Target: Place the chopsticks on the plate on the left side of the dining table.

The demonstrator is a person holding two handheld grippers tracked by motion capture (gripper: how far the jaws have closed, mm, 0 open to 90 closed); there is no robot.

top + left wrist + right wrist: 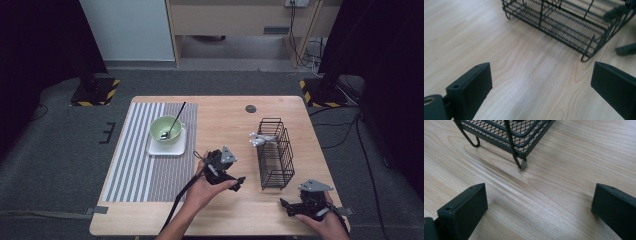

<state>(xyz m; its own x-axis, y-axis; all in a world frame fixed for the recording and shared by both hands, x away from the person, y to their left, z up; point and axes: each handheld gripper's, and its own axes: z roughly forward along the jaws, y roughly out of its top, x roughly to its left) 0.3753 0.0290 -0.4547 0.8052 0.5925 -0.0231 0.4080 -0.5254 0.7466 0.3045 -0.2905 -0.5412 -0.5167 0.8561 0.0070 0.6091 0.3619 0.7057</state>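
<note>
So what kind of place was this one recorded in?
Probably a lab or studio set up for recording, not a home kitchen: a lone wooden table on grey carpet, black curtains at both sides, and hazard-striped stand bases behind it.

The wire basket (574, 27) is cut by the top edge in both gripper views. The white items (261, 140) at its rim are too small to identify. The bowl's (165, 128) contents stay unclear.
</note>
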